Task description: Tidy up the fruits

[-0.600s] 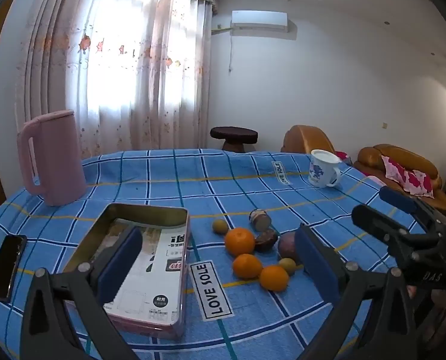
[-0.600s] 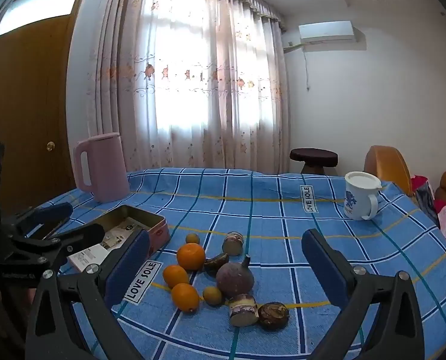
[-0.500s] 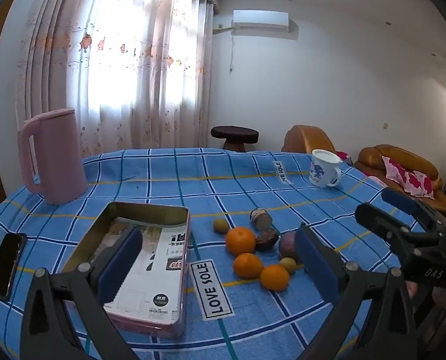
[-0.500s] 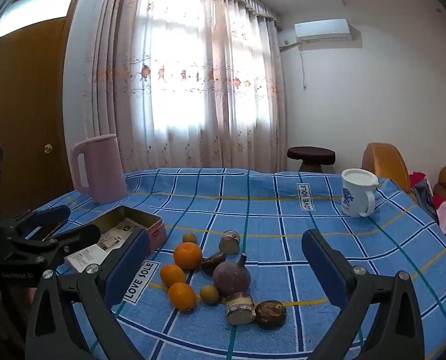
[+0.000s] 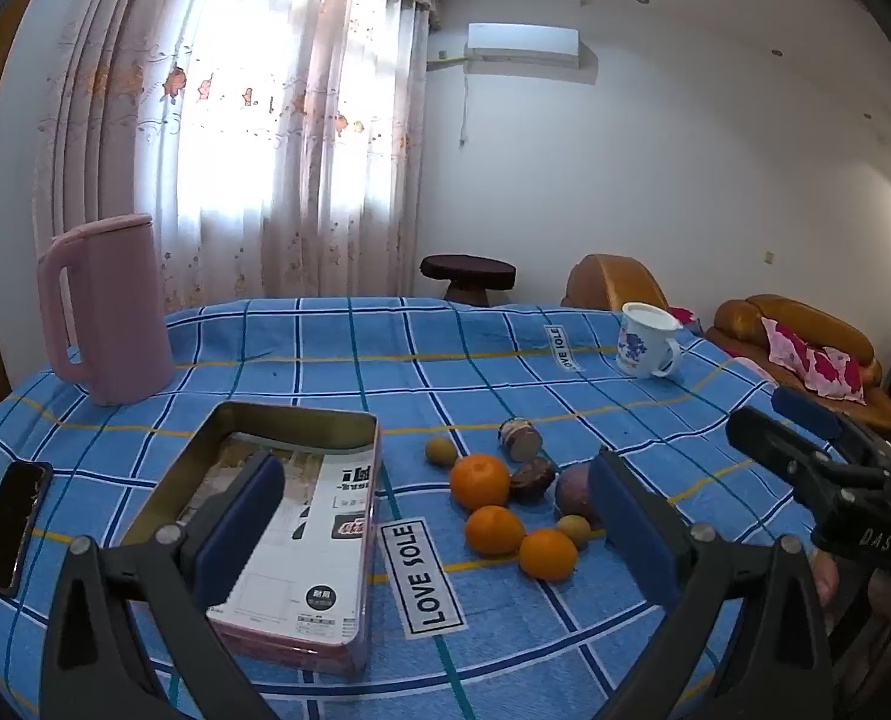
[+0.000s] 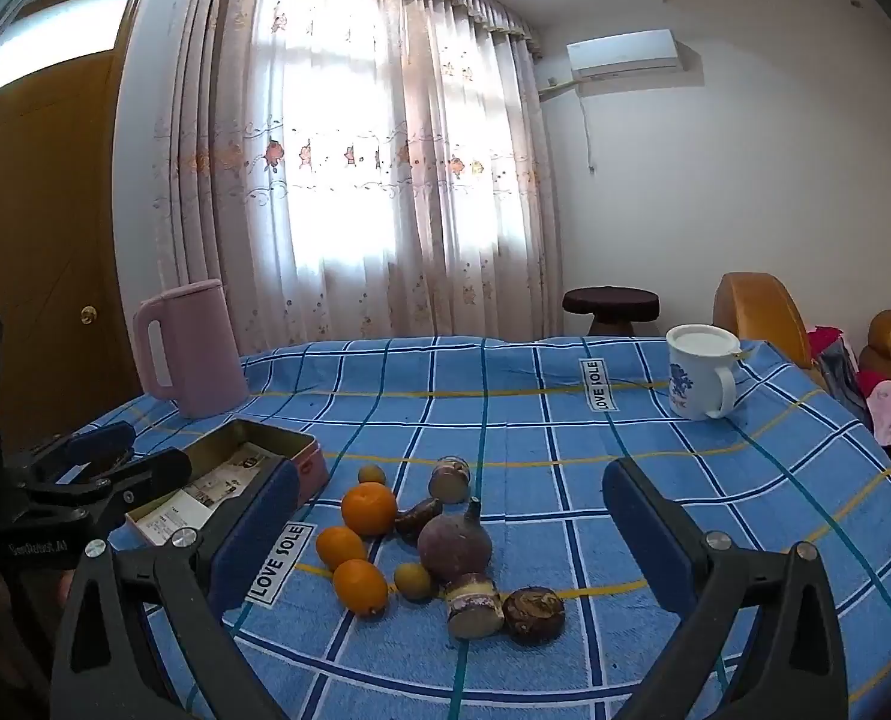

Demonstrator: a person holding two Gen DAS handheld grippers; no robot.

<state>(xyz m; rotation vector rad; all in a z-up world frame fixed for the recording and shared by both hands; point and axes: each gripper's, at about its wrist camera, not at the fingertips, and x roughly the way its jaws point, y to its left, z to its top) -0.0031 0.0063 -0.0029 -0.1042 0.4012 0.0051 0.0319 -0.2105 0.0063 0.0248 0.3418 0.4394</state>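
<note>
Both views sit marginally higher than 0.6 s ago, while the fruit keeps its place. Left tongs [image 5: 430,501] are spread wide and hold nothing, poised above the near bench [image 5: 505,378] edge; right tongs [image 6: 448,510] are likewise apart and unloaded. Between them lies the fruit cluster: three oranges [image 6: 369,507], a purple round fruit with a stem [image 6: 454,544], two small yellow-green fruits [image 6: 413,580], and several brown cut pieces [image 6: 474,596], all resting on the blue checked cloth [image 6: 715,480]. Just left of the fruit stands an open pink tin [image 5: 301,420] containing printed paper. Farther out: a pink kettle [image 5: 109,309], a black phone [image 5: 10,525], a white mug [image 6: 700,378].
</note>
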